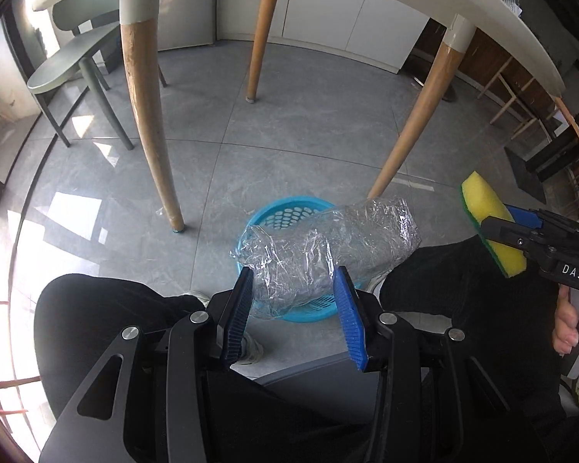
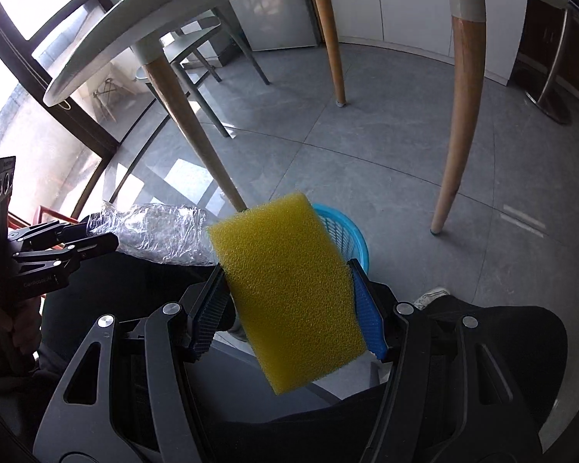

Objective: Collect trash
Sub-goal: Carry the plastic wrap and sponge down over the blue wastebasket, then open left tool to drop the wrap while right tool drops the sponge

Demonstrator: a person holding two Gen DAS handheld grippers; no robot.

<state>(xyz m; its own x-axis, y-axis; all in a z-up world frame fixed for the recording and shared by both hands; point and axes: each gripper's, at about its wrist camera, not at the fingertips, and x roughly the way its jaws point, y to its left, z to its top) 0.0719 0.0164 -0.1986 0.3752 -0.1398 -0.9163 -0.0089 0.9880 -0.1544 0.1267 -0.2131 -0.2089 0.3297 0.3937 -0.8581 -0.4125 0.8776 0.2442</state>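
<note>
Left gripper (image 1: pixel 295 310): jaws clamp crumpled plastic wrap (image 1: pixel 328 247), which juts beyond the tips; blue basket (image 1: pixel 285 212) lies on the floor past the jaws
Right gripper (image 2: pixel 289 305): jaws pinch a yellow sponge (image 2: pixel 285 289) across its width; basket just behind it

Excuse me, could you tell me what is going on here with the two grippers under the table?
A seated person is collecting trash with a gripper in each hand. The left gripper is closed on a crumpled clear plastic wrap, and the right gripper is closed on a yellow sponge. Both are held above a blue basket on the grey floor between the person's knees. Nothing has been dropped yet.
</note>
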